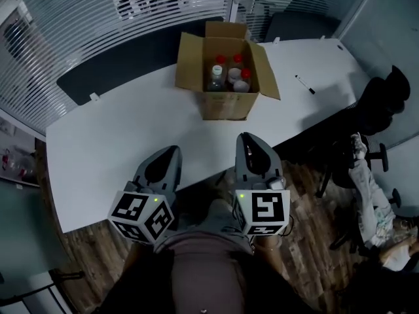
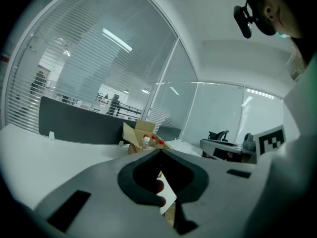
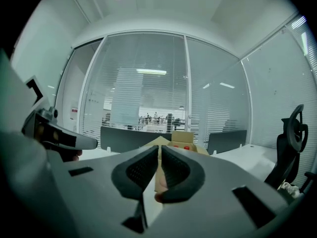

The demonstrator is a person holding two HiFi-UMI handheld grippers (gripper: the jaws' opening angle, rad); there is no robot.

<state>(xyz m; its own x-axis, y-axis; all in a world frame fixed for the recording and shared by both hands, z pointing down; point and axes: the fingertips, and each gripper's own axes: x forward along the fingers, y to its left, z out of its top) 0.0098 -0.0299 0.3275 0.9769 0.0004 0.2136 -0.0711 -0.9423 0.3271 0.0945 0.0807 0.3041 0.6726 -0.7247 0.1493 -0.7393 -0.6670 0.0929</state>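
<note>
Dim cool indoor light, ceiling strips glowing, fisheye-warped dark corners, soft focus

pen (image 1: 305,84): on white table (image 1: 118,142), right side | black office chair (image 1: 383,97): beside table

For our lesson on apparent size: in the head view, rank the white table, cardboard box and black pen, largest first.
1. white table
2. cardboard box
3. black pen, plainly the smallest

Office: glass partitions (image 3: 148,78), swivel chair (image 3: 295,133)
</note>
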